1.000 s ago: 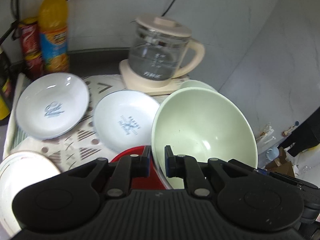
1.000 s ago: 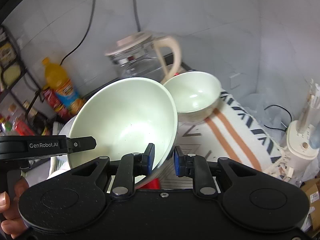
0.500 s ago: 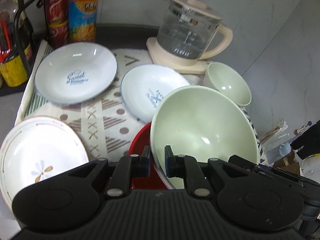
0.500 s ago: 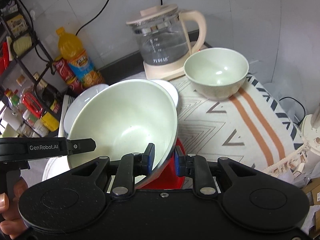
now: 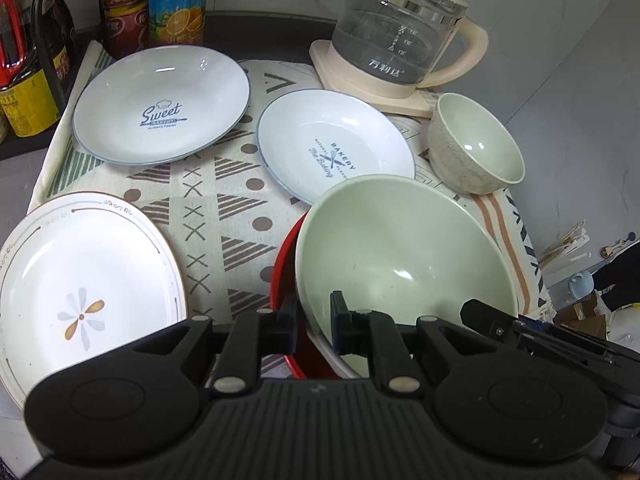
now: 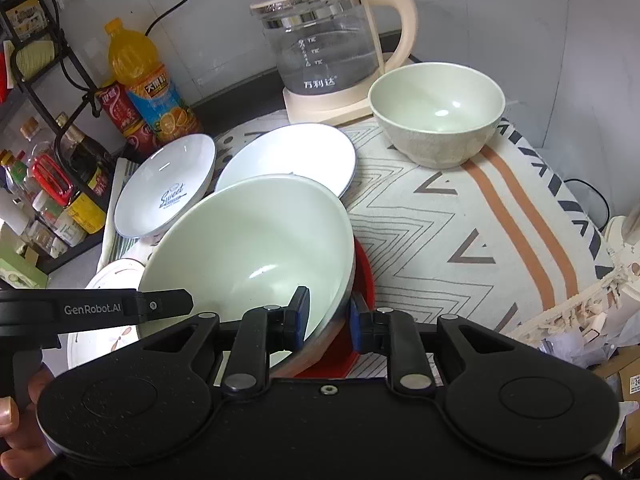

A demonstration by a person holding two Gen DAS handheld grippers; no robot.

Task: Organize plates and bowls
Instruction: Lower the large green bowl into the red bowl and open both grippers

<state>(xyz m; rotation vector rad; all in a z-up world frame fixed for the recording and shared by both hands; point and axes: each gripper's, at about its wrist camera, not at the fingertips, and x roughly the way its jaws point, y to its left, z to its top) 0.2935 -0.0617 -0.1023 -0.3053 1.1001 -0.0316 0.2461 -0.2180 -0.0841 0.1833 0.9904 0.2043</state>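
Note:
Both grippers are shut on the rim of a large pale green bowl [image 5: 404, 256], also in the right wrist view [image 6: 248, 240]. My left gripper [image 5: 314, 322] holds its near left rim, my right gripper [image 6: 329, 318] its near right rim. The bowl is tilted just above a red bowl [image 5: 285, 276], which also shows in the right wrist view [image 6: 362, 280]. A small green bowl [image 5: 476, 152] stands upright at the back right. Two white plates with blue print [image 5: 160, 104] [image 5: 336, 148] and a flower-patterned plate [image 5: 84, 280] lie on the cloth.
A glass kettle on a cream base [image 5: 396, 36] stands at the back. An orange juice bottle [image 6: 148, 84], cans and a rack of condiment bottles [image 6: 52, 184] line the left. The patterned cloth [image 6: 460, 232] ends at the counter's right edge.
Both grippers have lowered the large green bowl toward the red bowl and tipped downward, so more of the plates and cloth come into view.

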